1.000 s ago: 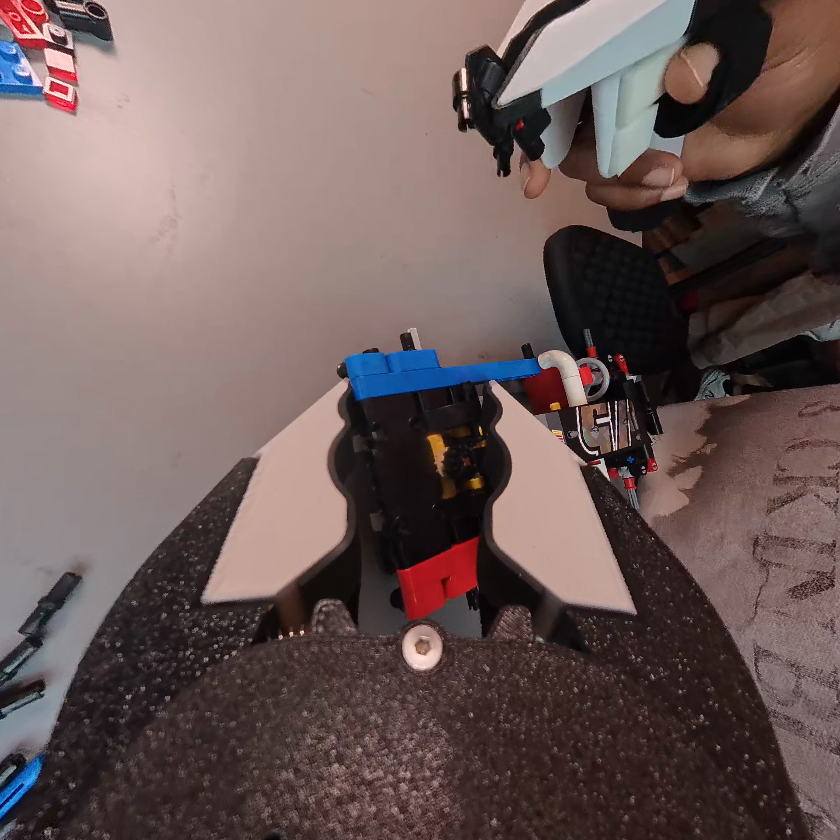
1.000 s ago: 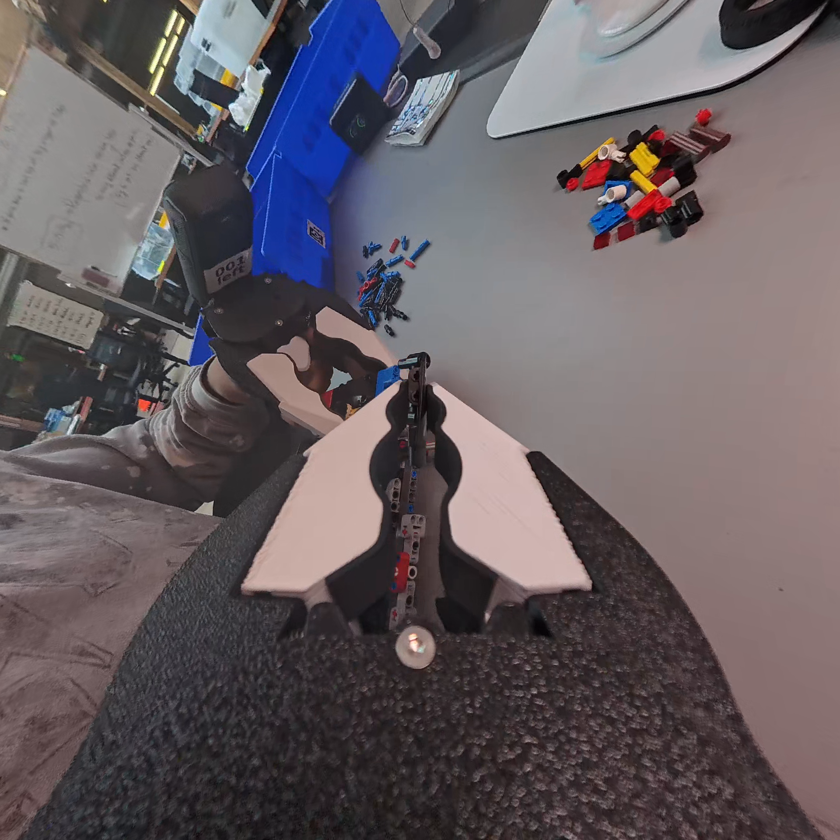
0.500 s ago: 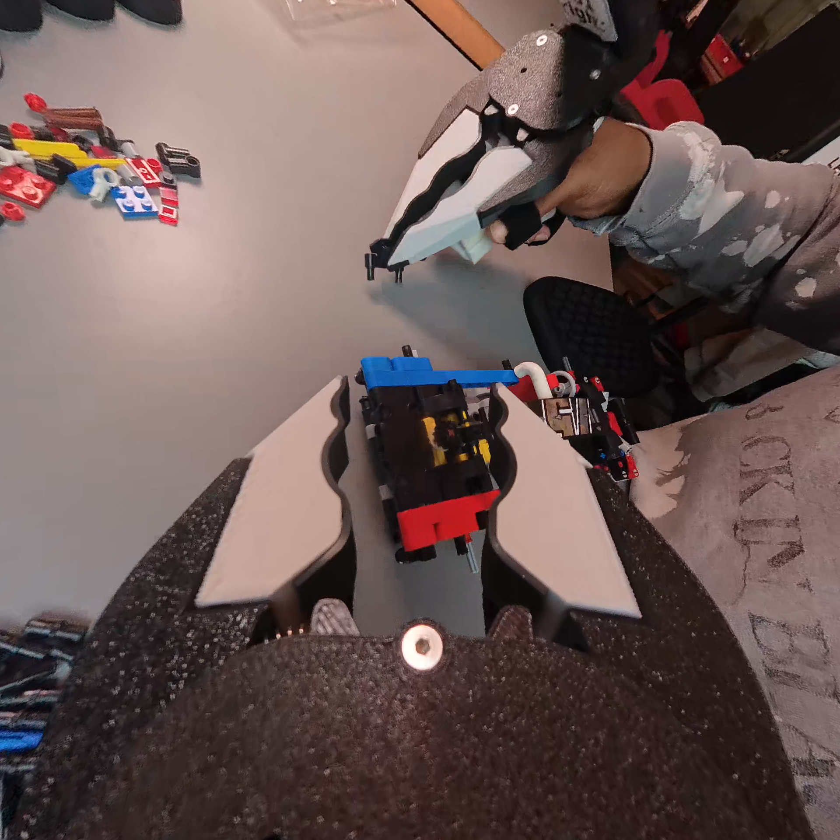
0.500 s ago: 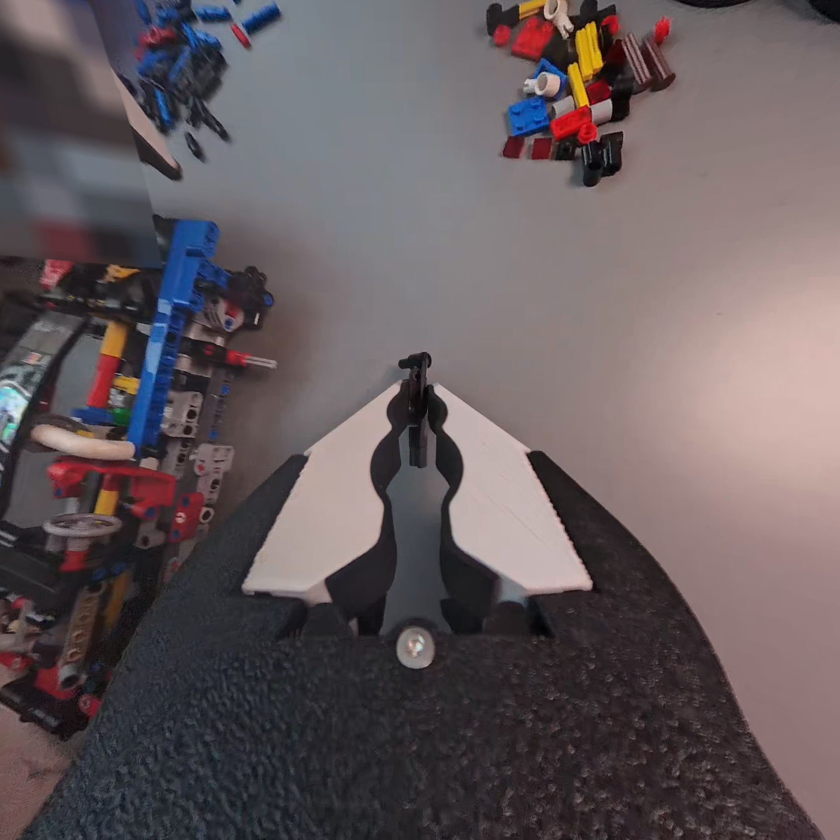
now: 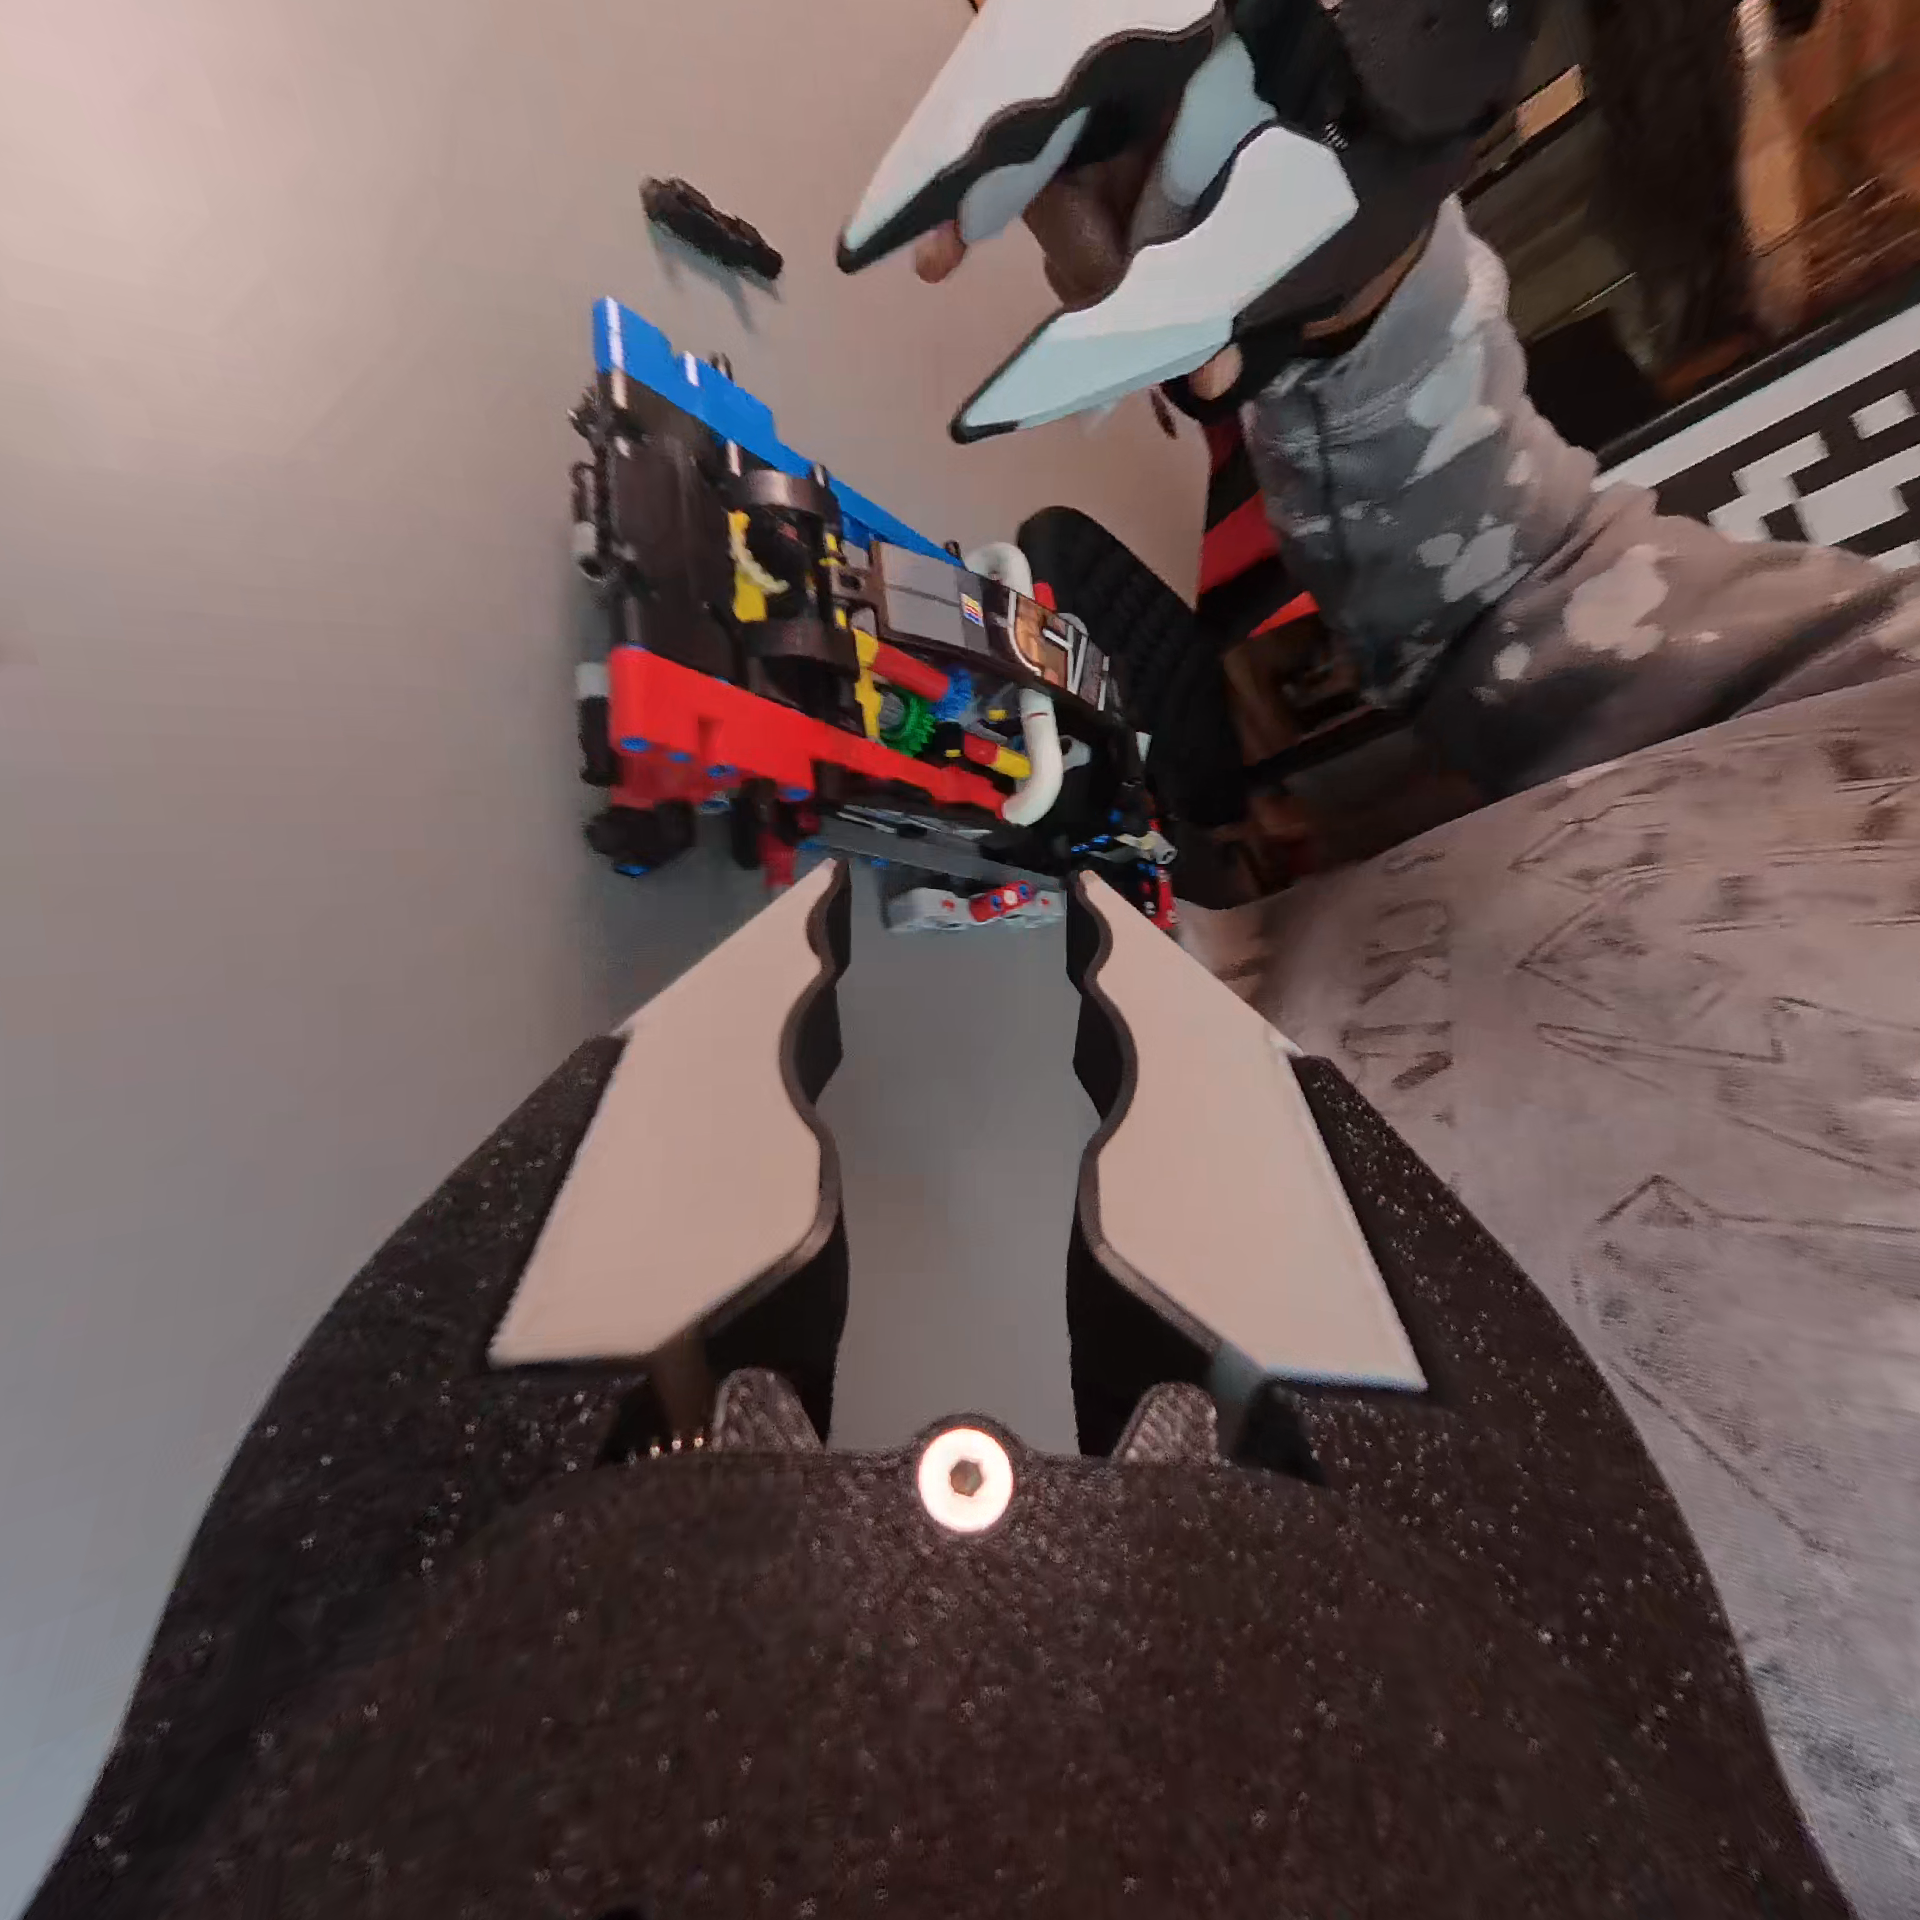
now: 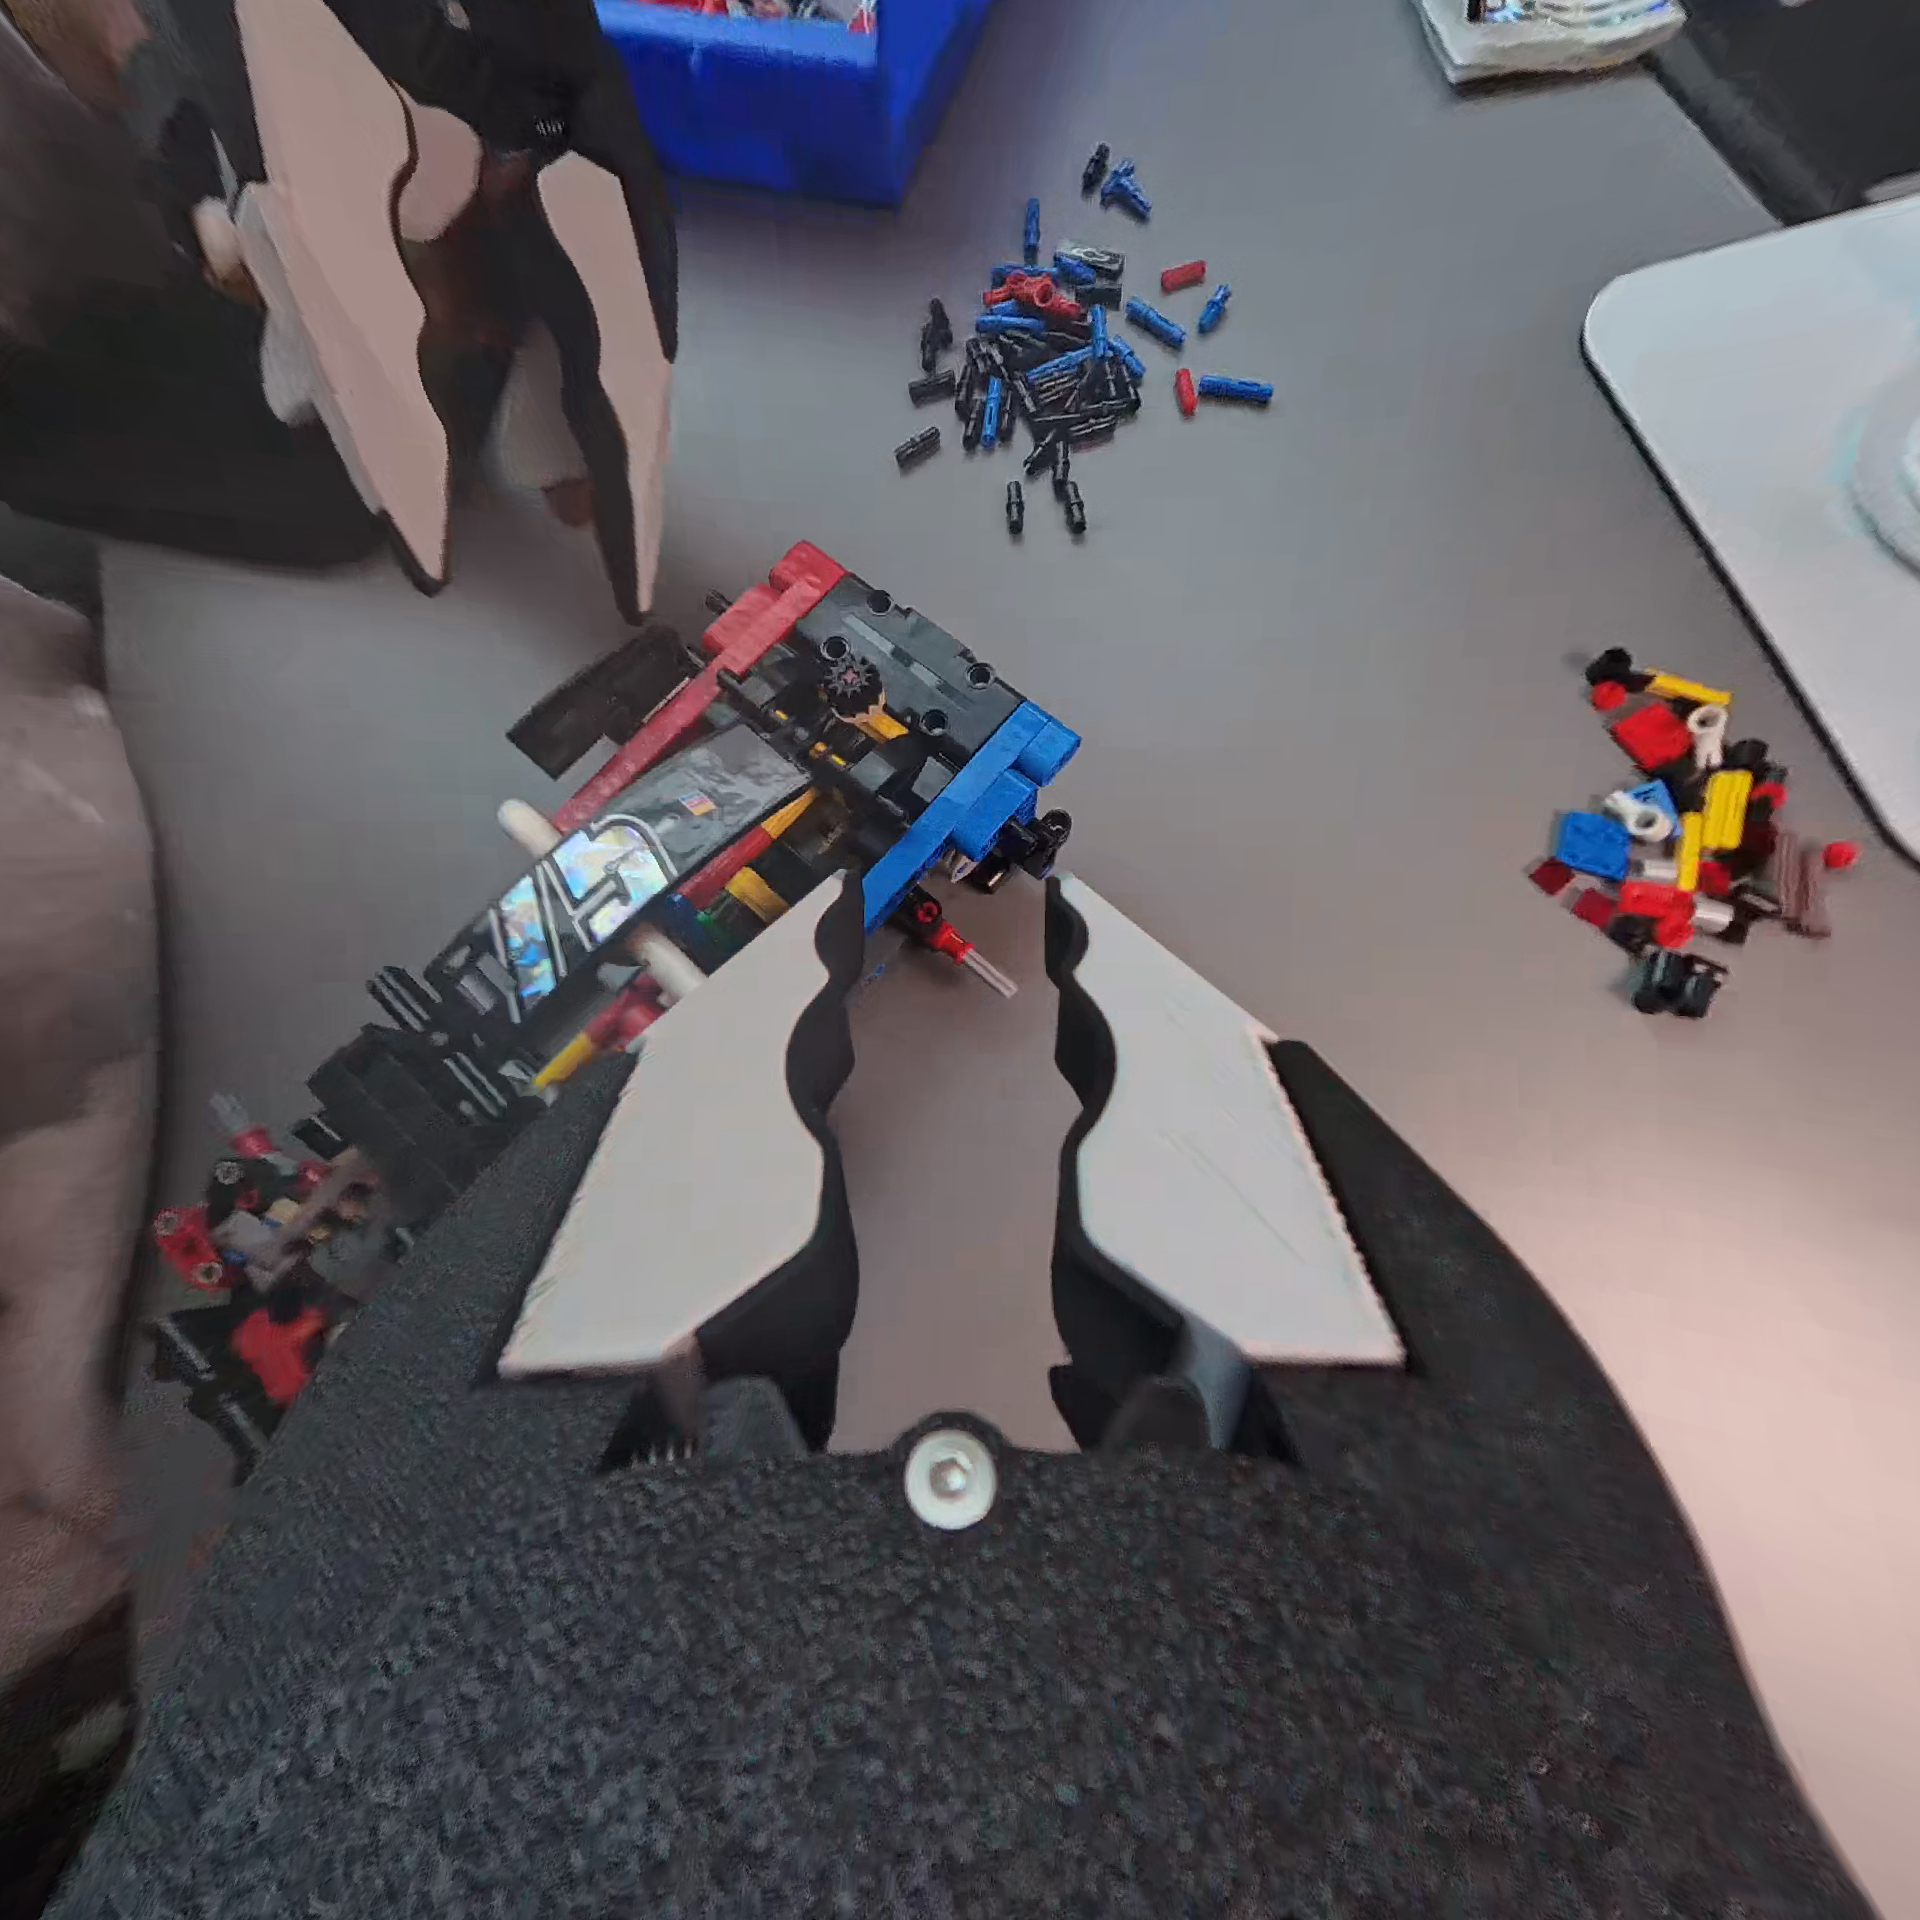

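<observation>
A: We see the model lying on the grey surface. Our left tool gapes just short of it, gripping nothing.

B: Our right tool is spread wide too, empty, at the model's blue end. Beyond the model lies a pin pile; right of it, mixed bricks.

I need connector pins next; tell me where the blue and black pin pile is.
In the right wrist view, the pin pile lies on the grey table, beyond the brick model and near the blue bin.
</observation>
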{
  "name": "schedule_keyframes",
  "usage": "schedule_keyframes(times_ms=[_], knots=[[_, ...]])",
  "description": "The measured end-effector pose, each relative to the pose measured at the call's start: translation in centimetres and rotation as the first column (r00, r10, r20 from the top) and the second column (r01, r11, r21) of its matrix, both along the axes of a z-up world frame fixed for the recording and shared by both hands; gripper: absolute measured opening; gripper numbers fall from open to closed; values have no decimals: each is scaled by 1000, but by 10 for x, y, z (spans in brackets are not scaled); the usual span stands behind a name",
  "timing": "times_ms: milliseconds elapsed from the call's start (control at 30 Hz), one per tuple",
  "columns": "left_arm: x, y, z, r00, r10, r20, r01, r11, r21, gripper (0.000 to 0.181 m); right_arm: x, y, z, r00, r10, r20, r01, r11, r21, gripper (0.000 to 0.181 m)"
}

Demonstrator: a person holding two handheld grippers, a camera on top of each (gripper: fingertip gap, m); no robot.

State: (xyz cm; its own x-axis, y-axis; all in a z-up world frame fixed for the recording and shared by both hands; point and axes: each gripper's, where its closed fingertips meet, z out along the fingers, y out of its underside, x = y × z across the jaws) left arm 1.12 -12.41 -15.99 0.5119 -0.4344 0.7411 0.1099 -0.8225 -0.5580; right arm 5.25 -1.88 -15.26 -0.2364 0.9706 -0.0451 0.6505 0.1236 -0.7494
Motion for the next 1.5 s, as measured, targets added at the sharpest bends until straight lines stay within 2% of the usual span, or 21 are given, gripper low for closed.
schedule_keyframes(times_ms=[100,167,400,500,700,833,933,1000,1067,1200,1500], knots=[[10,2,-2,995,36,92,-30,998,-64,40,-7,4,-6,996,90,-22,-86,986,144,35],[10,12,-2,990,79,115,-69,994,-87,40,-15,4,-2,993,106,-43,-98,982,161,35],[17,42,-16,997,77,0,-77,991,-108,39,-29,6,9,989,129,-69,-110,969,222,35],[19,58,-19,998,54,-26,-57,993,-108,30,-31,6,8,987,154,-53,-139,965,221,35],[21,80,-22,981,-149,-121,135,984,-112,23,-29,9,7,963,261,74,-270,942,199,41],[20,92,-23,942,-303,-143,282,947,-151,21,-26,9,1,925,334,182,-369,901,226,40],[19,98,-22,909,-385,-157,356,916,-185,21,-24,15,-11,908,319,271,-386,887,253,36],[21,105,-22,913,-375,-157,344,919,-193,21,-24,19,-19,905,284,316,-375,884,279,33],[21,110,-23,935,-317,-160,284,938,-200,20,-23,20,-25,903,250,348,-359,886,294,26],[22,108,-22,967,-208,-145,179,965,-194,15,-22,19,-25,910,212,355,-333,885,324,24],[13,108,-23,944,-156,-290,117,982,-145,7,-21,17,-27,893,107,437,-281,892,355,13]])
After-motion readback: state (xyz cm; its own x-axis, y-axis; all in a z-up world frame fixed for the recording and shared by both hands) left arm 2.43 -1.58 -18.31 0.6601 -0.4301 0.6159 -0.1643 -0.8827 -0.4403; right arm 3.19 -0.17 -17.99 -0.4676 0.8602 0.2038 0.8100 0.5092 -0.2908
